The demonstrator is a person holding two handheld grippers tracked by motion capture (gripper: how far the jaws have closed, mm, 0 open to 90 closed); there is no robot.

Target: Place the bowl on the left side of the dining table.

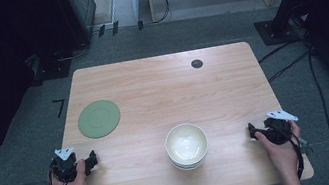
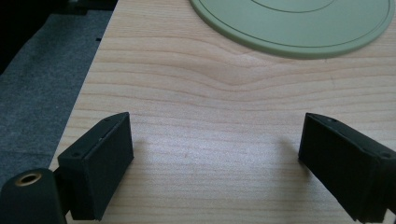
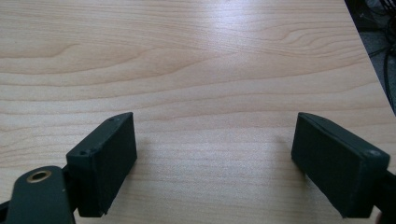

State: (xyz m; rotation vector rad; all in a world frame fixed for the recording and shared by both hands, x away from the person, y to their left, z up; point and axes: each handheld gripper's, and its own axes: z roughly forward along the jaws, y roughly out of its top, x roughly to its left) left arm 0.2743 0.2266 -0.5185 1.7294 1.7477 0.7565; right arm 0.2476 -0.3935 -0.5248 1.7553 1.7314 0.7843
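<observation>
A stack of cream bowls (image 1: 186, 146) stands near the front middle of the wooden table (image 1: 162, 93). A flat green round mat (image 1: 99, 118) lies at the left; its edge (image 2: 299, 28) shows ahead of the left gripper. My left gripper (image 1: 88, 162) rests at the table's front left corner, held in a hand, open with bare wood between its jaws (image 2: 215, 154). My right gripper (image 1: 255, 131) rests at the front right, also open over bare wood (image 3: 215, 154).
A small dark round cap (image 1: 196, 63) sits in the table's far right part. Dark stands and cables (image 1: 299, 60) lie on the grey floor around the table. The table's left edge (image 2: 88, 79) runs close beside the left gripper.
</observation>
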